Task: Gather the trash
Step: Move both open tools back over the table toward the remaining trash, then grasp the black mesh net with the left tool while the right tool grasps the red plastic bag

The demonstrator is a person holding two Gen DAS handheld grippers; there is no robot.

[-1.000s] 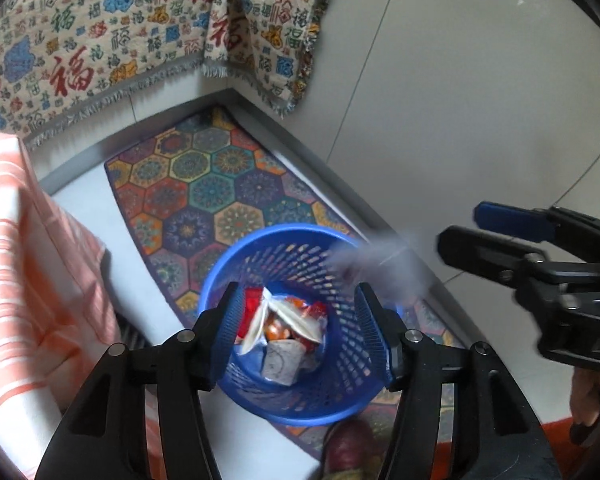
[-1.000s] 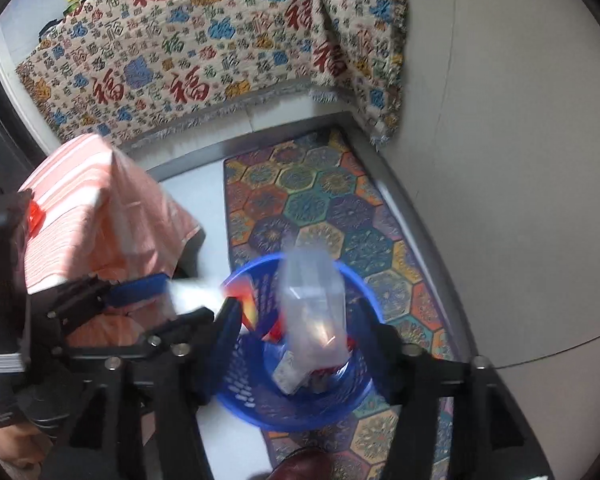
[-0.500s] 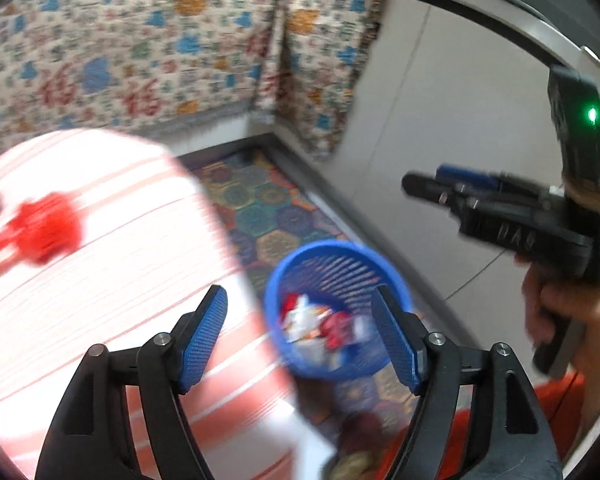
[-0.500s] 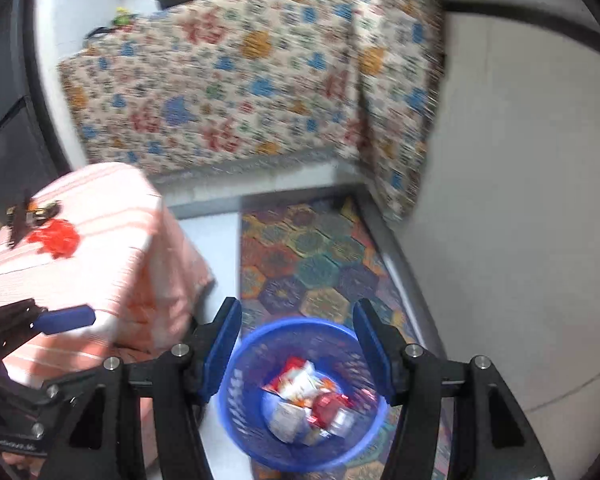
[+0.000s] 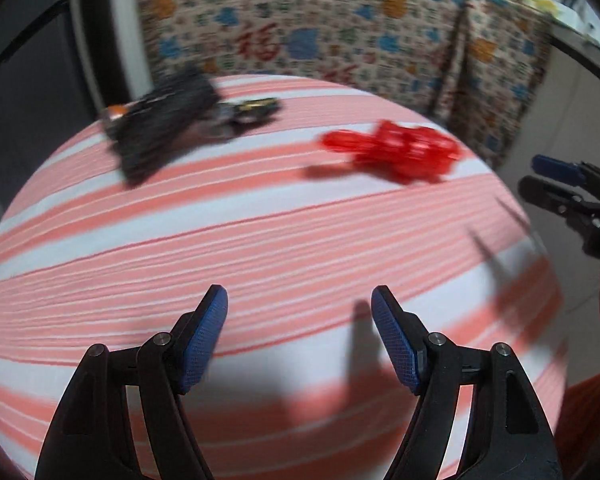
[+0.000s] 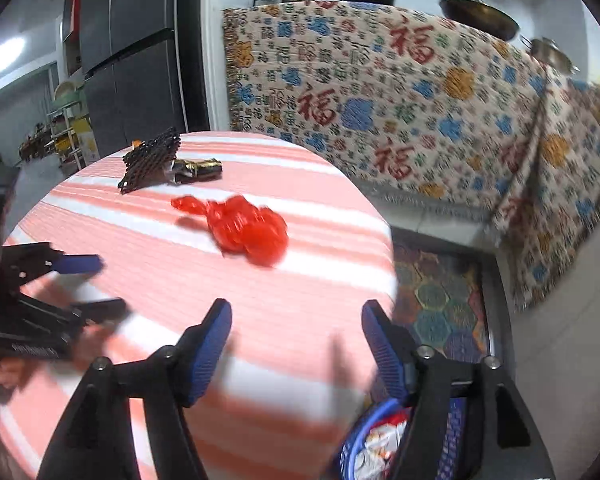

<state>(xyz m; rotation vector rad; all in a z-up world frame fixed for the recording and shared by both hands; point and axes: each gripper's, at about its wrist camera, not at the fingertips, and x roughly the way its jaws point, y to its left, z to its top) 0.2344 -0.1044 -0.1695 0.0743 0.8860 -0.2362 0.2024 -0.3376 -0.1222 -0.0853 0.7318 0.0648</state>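
A crumpled red wrapper (image 5: pixel 400 152) (image 6: pixel 244 230) lies on the pink-and-white striped tablecloth (image 5: pixel 236 240) (image 6: pixel 204 280). Farther back sit a dark mesh piece (image 5: pixel 160 124) (image 6: pixel 150 160) and a black-and-gold wrapper (image 5: pixel 252 110) (image 6: pixel 198 168). My left gripper (image 5: pixel 299 300) hovers open over the table's near part, nothing between its jaws. My right gripper (image 6: pixel 296 314) hovers over the table's right edge, its jaws opening and empty. The blue basket (image 6: pixel 364 440) with wrappers shows low beside the right finger. Each gripper appears at the edge of the other's view.
A patterned cloth (image 6: pixel 400 92) drapes the counter behind the table, with pots on top. A hexagon-patterned rug (image 6: pixel 440 300) lies on the floor right of the table. A dark fridge (image 6: pixel 132 60) stands at the back left.
Both grippers swung from above the blue basket up over the striped table. A clear packet dropped from the right gripper into the basket. Both jaws stand wider.
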